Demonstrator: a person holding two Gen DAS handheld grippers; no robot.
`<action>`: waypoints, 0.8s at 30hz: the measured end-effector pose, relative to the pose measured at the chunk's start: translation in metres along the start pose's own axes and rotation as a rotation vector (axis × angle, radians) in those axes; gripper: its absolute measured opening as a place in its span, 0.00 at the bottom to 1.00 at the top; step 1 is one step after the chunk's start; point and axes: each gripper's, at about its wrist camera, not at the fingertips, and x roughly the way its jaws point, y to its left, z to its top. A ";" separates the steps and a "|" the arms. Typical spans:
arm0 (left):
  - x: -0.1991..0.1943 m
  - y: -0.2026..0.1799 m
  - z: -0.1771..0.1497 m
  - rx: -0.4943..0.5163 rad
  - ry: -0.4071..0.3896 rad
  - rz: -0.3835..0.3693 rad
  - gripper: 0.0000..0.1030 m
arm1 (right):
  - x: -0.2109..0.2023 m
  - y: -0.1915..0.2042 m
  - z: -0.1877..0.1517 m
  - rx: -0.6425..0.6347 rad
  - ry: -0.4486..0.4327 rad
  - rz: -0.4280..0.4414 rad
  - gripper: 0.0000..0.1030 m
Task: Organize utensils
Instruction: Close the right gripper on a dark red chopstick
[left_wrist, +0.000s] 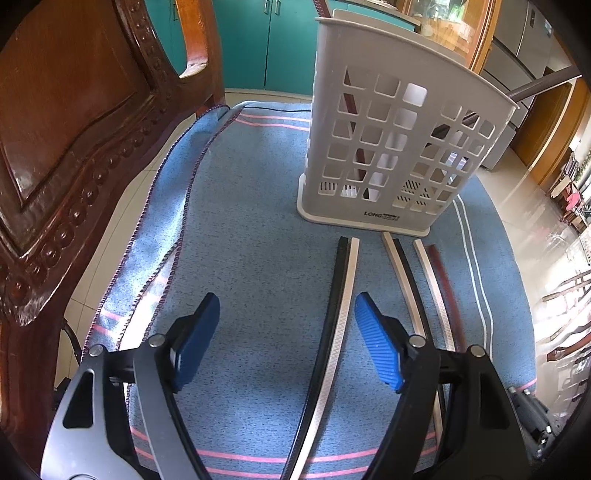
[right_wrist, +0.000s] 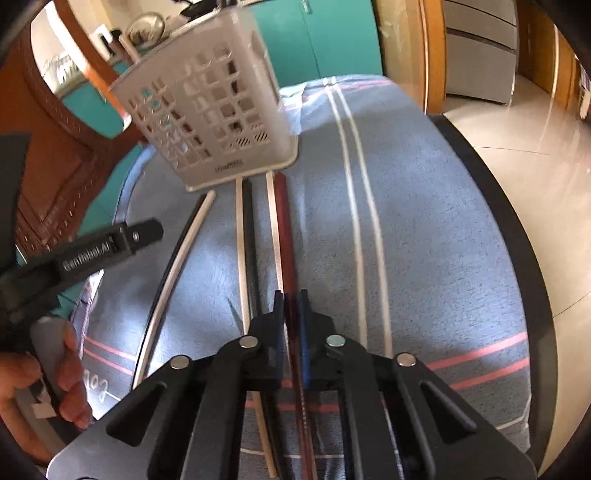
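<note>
L gripper (left_wrist: 286, 341) hovers over the blue striped cloth (left_wrist: 240, 229), blue pads (left_wrist: 376, 350) spread wide w/ nothing between them but cloth. Just to the right of its right pad lies a black + silver chopstick pair (left_wrist: 341, 295), running away toward the holder; not touched.

Grey perforated utensil holder (left_wrist: 391, 147) stands upright at the far end of the cloth on its tray base. Through the holes a dark red stick & a dark one show inside, leaning; which compartment, can't tell.

Now the R wrist view: R gripper (right_wrist: 293, 295) has its pads pressed together, pinching the dark red chopstick (right_wrist: 284, 229) near the end closest to the camera. That stick runs straight ahead, far tip near the holder's base (right_wrist: 240, 173). Right beside it on the left, a pale chopstick (right_wrist: 271, 221), the two close alongside; whether they touch, can't tell.

Further left: another pale + black pair (right_wrist: 242, 240), then the curved-looking black/silver pair (right_wrist: 173, 266) nearest the L gripper. All lie lengthwise on the cloth, tips toward the holder.

L gripper body (right_wrist: 110, 247) juts in from the left edge of this view, a hand (right_wrist: 44, 376) wrapped on its grip lower left. Carved wooden chair back (left_wrist: 74, 147) on the left, teal cabinets (left_wrist: 280, 44) behind, shiny tile floor to the right
</note>
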 end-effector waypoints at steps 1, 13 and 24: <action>0.000 0.000 0.000 -0.001 0.002 0.001 0.74 | -0.002 -0.003 0.001 0.014 -0.010 -0.001 0.07; 0.005 -0.003 -0.002 0.014 0.024 0.010 0.75 | 0.004 -0.010 0.000 0.051 0.028 0.001 0.07; 0.008 -0.004 -0.004 0.020 0.031 0.010 0.77 | 0.005 -0.010 0.000 0.039 0.033 -0.011 0.08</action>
